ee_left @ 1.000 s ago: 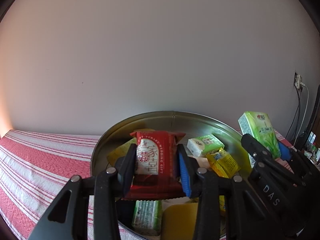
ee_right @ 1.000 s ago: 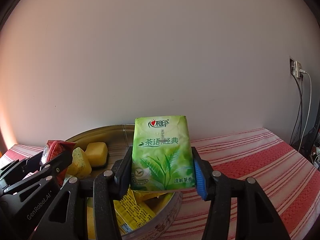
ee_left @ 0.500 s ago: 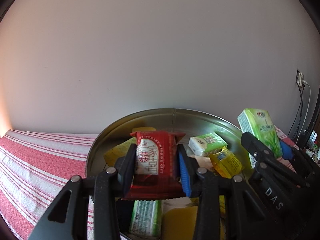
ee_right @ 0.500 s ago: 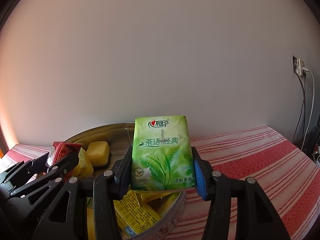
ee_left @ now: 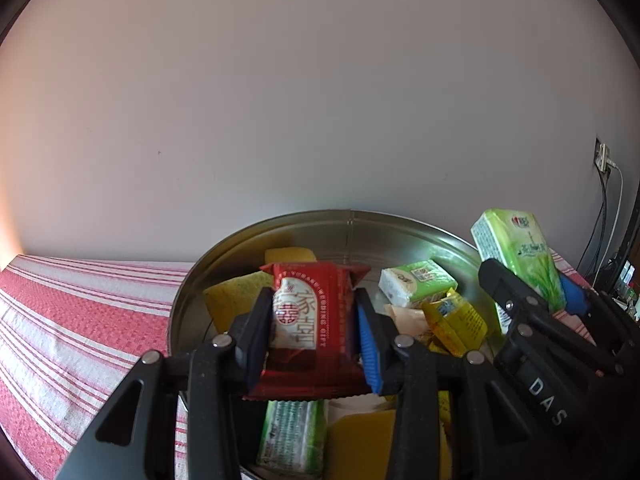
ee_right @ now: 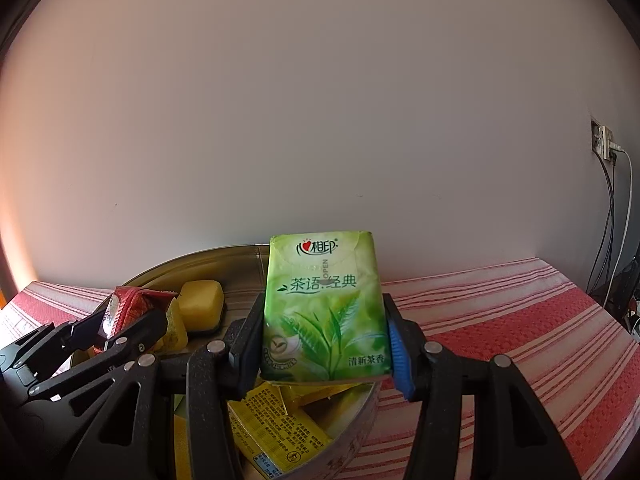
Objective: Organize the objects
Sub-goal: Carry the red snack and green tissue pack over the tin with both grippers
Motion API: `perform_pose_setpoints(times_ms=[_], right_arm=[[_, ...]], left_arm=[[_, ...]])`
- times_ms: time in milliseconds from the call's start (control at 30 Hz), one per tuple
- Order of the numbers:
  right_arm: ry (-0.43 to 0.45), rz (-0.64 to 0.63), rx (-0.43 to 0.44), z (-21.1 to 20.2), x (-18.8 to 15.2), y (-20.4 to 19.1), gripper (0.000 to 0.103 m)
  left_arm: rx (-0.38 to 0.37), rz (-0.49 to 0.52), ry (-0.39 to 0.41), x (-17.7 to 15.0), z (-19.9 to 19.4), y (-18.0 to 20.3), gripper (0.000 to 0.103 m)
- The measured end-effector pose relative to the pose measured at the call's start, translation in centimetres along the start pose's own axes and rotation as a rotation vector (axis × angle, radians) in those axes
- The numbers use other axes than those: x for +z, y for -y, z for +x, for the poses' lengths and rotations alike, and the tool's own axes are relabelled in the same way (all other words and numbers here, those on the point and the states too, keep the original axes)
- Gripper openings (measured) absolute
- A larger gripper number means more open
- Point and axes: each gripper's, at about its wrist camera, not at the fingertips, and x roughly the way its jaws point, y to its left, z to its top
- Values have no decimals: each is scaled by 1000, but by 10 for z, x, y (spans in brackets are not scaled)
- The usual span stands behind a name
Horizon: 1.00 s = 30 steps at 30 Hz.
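Note:
My left gripper [ee_left: 312, 336] is shut on a red snack packet [ee_left: 310, 320] and holds it above a round metal tin [ee_left: 320, 224]. My right gripper [ee_right: 324, 344] is shut on a green tissue pack [ee_right: 324, 312], upright, over the tin's right rim [ee_right: 356, 420]. In the left wrist view the right gripper [ee_left: 548, 312] and its green tissue pack [ee_left: 516, 256] show at the right. In the right wrist view the left gripper [ee_right: 120, 328] and its red packet [ee_right: 124, 308] show at the left.
The tin holds yellow sponges [ee_left: 234, 300] [ee_right: 200, 310], small green tissue packs [ee_left: 416, 282] [ee_left: 292, 436] and yellow sachets [ee_left: 456, 320] [ee_right: 276, 428]. It stands on a red-and-white striped cloth [ee_left: 60, 320] [ee_right: 520, 340] against a plain wall. A socket with cables [ee_right: 608, 148] is at the far right.
Both grippers have risen slightly with their packs still held. More of the tin's inside shows below the red packet.

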Motion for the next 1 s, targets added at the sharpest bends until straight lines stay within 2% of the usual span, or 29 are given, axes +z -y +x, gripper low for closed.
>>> perform_pose_setpoints(times_ms=[300,600,733,833,900,1000], right_arm=[[-23,-1,25,4,3,-7,55],[-74,26,61,16,6,3,55],[-68,79,89,9,19,10,55],[-81,77,72,13,32,17,55],[-111,73,72,17,43,12,55],[-222,31,43,44,60,6,55]], left_arm=[[2,-8,-15,0,11,5,38],[33,-13,-50,13,31,5,38],[44,-33,-53,24,34,-5,38],[42,-23,-79,35,41,-4,38],[42,-9,-93,45,47,1,38],[60,40,-113,61,61,13,38]])
